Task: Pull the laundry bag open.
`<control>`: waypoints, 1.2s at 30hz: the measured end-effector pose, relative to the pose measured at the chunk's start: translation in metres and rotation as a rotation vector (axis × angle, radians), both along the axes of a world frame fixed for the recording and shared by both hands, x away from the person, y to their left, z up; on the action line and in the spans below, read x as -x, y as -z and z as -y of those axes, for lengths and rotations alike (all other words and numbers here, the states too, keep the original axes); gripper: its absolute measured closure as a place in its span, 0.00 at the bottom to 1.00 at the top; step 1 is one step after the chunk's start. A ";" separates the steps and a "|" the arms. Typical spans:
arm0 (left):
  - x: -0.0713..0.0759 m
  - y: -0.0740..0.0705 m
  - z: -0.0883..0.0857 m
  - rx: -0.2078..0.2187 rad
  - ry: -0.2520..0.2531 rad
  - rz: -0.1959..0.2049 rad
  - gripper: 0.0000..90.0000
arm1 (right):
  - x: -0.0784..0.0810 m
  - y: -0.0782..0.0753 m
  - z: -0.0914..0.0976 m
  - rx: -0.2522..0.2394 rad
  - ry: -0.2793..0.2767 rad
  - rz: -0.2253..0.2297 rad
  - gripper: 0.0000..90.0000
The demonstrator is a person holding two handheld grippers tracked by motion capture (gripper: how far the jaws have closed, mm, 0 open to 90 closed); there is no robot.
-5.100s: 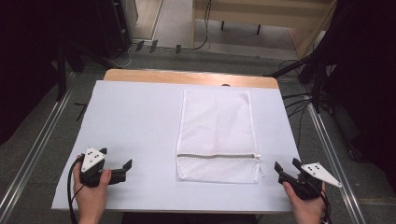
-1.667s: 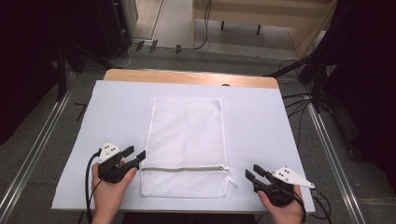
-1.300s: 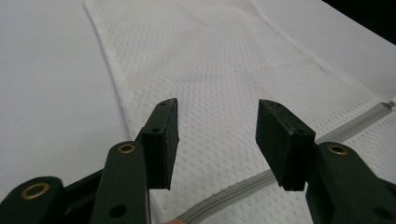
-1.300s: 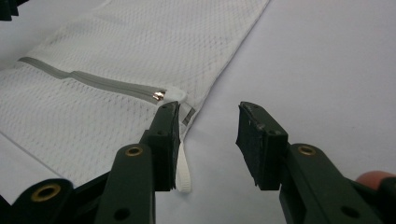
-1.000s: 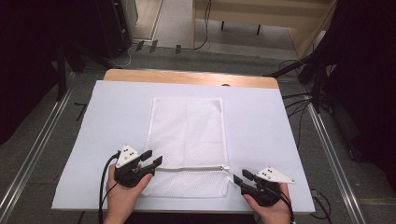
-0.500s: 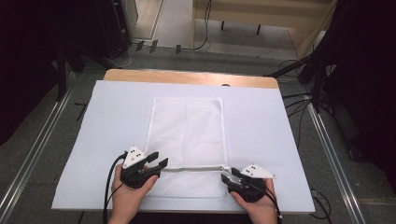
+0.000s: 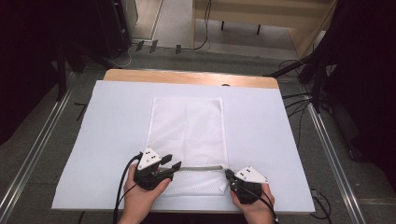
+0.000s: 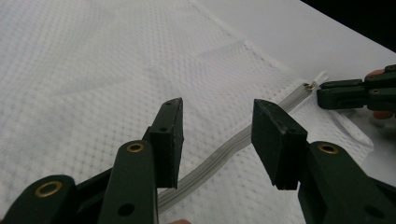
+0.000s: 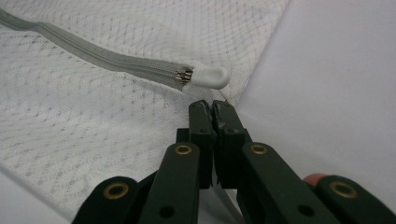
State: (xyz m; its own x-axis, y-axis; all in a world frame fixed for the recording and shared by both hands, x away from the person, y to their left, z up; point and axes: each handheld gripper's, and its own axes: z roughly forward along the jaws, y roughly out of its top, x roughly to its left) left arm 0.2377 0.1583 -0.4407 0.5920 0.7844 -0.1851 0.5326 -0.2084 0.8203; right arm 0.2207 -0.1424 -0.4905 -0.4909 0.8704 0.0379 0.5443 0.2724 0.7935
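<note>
White mesh laundry bag (image 7: pixel 187 135) lay flat at the tabletop (image 7: pixel 116 121) centre, grey zipper (image 7: pixel 201 168) across its 6 o'clock end. Left tongs (image 7: pixel 173 162) stood apart over the zipper's 9 o'clock end. Right tongs (image 7: pixel 229 173) had just closed, pinching bag fabric beside the white zipper end cap (image 9: pixel 208 76).

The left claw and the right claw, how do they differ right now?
The left claw stands open over the grey zipper of the white mesh bag, pressing on nothing; the right claw has just been closing and is shut at the bag's corner by the zipper's end. Whether it pinches mesh is unclear. The left sits nearer the bag's middle, the right at its edge. Both are black and hand-held.
</note>
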 end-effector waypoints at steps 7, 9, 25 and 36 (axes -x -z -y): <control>-0.001 -0.001 0.024 0.027 0.074 -0.031 0.61 | 0.004 -0.014 0.002 -0.049 -0.041 0.045 1.00; -0.001 0.000 0.034 0.030 0.102 -0.040 0.62 | 0.005 -0.018 0.002 -0.058 -0.045 0.060 1.00; -0.020 -0.011 0.115 0.022 0.119 -0.082 0.62 | 0.009 -0.024 -0.001 -0.077 -0.074 0.091 1.00; -0.023 -0.012 0.116 0.043 0.129 -0.120 0.70 | 0.012 -0.023 -0.002 -0.058 -0.092 0.094 1.00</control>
State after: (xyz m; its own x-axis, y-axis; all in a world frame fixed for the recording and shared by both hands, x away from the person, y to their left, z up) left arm 0.2605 0.0421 -0.4285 0.6591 0.6931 -0.2919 0.5981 -0.2478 0.7622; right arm 0.2091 -0.1399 -0.4675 -0.5726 0.8190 0.0369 0.4413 0.2700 0.8558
